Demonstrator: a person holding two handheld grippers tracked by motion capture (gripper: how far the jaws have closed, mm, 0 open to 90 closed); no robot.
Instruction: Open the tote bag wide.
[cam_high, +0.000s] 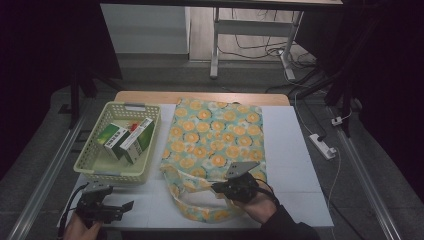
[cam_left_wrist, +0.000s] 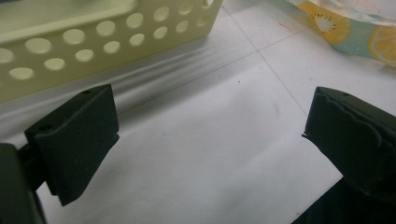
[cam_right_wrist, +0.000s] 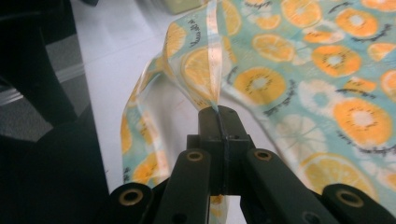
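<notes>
The bag (cam_high: 215, 145) lies flat on the table (cam_high: 295, 165), just right of the basket (cam_high: 95, 167), and everything else I place from that bag; its handle (cam_right_wrist: 205, 70) loops off the near edge, and my right gripper (cam_right_wrist: 219, 114) has its jaws closed tight on a fold of that strap, pinching it edge-on; my worry is that so thin and slick a fold could slide out if I lift sharply, or that the whole limp bag drags toward me and bunches instead of opening; my left gripper (cam_left_wrist: 210, 135) hovers well left of the bag, jaws wide apart and holding nothing, so nothing pins the cloth down; the boxes (cam_high: 125, 140) in the basket sit clear.
</notes>
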